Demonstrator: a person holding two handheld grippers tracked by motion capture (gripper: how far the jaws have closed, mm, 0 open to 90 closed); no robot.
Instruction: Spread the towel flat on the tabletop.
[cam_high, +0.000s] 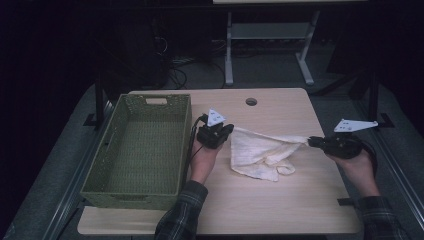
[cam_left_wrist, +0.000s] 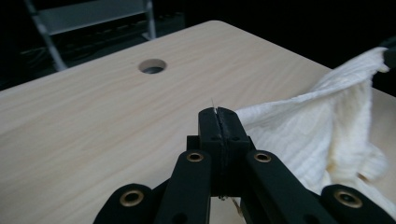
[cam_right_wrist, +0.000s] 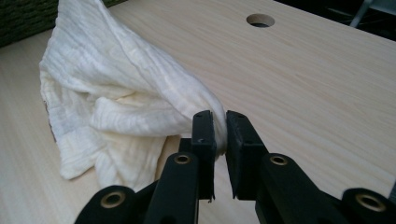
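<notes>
One cream cloth (cam_high: 260, 152) hangs stretched between the two grippers just to the right of the single green woven basket (cam_high: 102, 165), its top edge pulled into a line while the slack middle and a looped lower corner sag onto the wooden table (cam_high: 280, 210). The left gripper (cam_high: 225, 134), next to the basket's right wall, has its jaws pressed flat together on one corner of the cloth; in the left gripper view only a thin sliver of fabric shows at the seam between them. The right gripper (cam_high: 312, 141), well away from the basket near the table's right edge, is clamped on the opposite corner, its jaws kept slightly apart by a thicker bunch of fabric pinched between the pads (cam_right_wrist: 204, 135). The cloth looks light, soft and limp, a loosely woven gauze that will drape and fold wherever it is not held taut, and is unlikely to slip from a firm pinch though a thin edge could pull free. Corners look the best places to hold, as they keep an edge straight. Count: one cloth, one basket, two grippers, one round hole (cam_high: 251, 101) in the table beyond the basket's far right corner
</notes>
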